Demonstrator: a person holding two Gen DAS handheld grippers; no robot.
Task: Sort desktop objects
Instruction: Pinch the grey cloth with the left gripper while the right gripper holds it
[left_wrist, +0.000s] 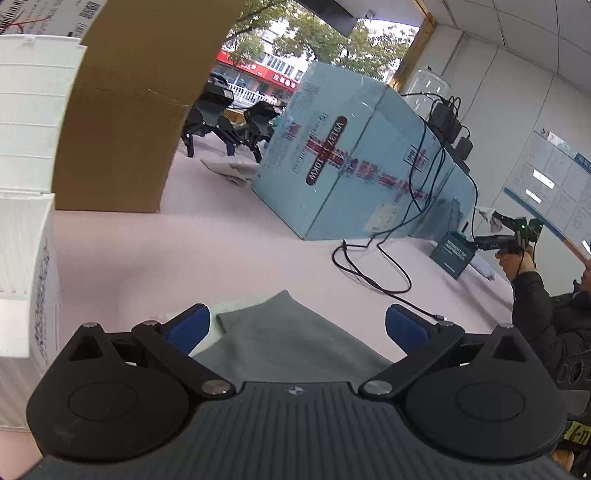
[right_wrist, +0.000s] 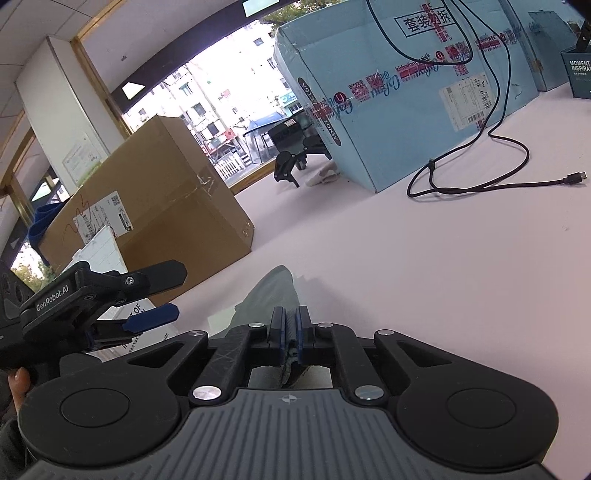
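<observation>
A grey cloth (left_wrist: 291, 343) lies on the pale pink tabletop (left_wrist: 229, 258), one corner raised. In the left wrist view it sits between the blue pads (left_wrist: 188, 328) of my left gripper (left_wrist: 297, 326), which is wide open and not touching it. My right gripper (right_wrist: 291, 319) is shut on the near edge of the grey cloth (right_wrist: 267, 291), whose far corner points away across the table. In the right wrist view the left gripper (right_wrist: 168, 295) hovers open at the left, above a white printed box (right_wrist: 138, 314).
A brown cardboard box (right_wrist: 166, 199) and white boxes (left_wrist: 26, 166) stand on the left. A large light-blue carton (left_wrist: 354, 155) is at the back, with a black cable (right_wrist: 491, 181) trailing from it. At the far right are a dark teal box (left_wrist: 452, 254) and another person (left_wrist: 535, 306) holding a gripper.
</observation>
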